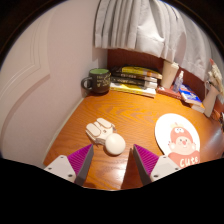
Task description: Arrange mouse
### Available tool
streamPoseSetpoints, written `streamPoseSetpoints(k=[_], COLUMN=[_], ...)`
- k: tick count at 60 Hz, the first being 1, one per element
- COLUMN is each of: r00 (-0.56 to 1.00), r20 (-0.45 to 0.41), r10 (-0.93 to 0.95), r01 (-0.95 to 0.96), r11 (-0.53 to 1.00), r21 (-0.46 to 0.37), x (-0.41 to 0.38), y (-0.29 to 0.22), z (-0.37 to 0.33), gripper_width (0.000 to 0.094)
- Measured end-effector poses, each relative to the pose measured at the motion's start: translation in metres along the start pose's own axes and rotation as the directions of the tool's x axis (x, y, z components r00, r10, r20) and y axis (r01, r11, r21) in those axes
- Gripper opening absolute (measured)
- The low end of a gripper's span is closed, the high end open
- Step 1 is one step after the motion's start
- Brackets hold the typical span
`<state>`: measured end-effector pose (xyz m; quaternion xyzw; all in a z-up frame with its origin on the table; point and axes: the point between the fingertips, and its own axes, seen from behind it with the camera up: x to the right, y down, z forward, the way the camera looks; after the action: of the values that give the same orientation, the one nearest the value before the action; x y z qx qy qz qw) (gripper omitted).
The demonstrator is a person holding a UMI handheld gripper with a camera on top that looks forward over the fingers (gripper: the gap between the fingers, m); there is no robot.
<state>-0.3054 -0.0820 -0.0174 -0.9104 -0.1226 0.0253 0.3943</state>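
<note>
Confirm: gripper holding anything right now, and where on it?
Nothing held. The gripper is open; the mouse lies on the desk just ahead of the fingers.

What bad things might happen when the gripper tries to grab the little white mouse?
The mouse is rounded and smooth, so it might slip out as the open gripper closes on it. It also lies near the desk edge, so a nudge could knock it off. The round mouse pad sits close and might get bumped.

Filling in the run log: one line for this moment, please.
claw: open, empty | mouse: on desk, just ahead of fingers | round mat: beside mouse
</note>
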Motion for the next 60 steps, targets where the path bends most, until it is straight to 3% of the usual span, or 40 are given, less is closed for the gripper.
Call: streamPoseSetpoints(k=[16, 22, 27, 33, 46, 53, 60], r00=[0.991, 0.984, 0.978, 0.967, 0.955, 0.96, 0.97], r20=[-0.076, -0.118, -0.143, -0.172, -0.194, -0.173, -0.15], r10=[0.11, 0.13, 0.15, 0.187, 0.224, 0.22, 0.193], r01=[-0.11, -0.13, -0.151, -0.189, -0.225, -0.224, -0.202], r11=[0.994, 0.991, 0.989, 0.982, 0.974, 0.975, 0.978], r21=[0.009, 0.005, 0.003, 0.007, 0.017, -0.002, -0.049], x=[0.004, 0.013, 0.017, 0.023, 0.025, 0.025, 0.025], y=[-0.045, -0.052, -0.056, -0.057, -0.061, -0.06, -0.062], z=[0.048, 0.057, 0.06, 0.062, 0.068, 0.07, 0.072], gripper_width=[0.0756, 0.0688, 0.0579, 0.0545, 0.0479, 0.0418, 0.0415])
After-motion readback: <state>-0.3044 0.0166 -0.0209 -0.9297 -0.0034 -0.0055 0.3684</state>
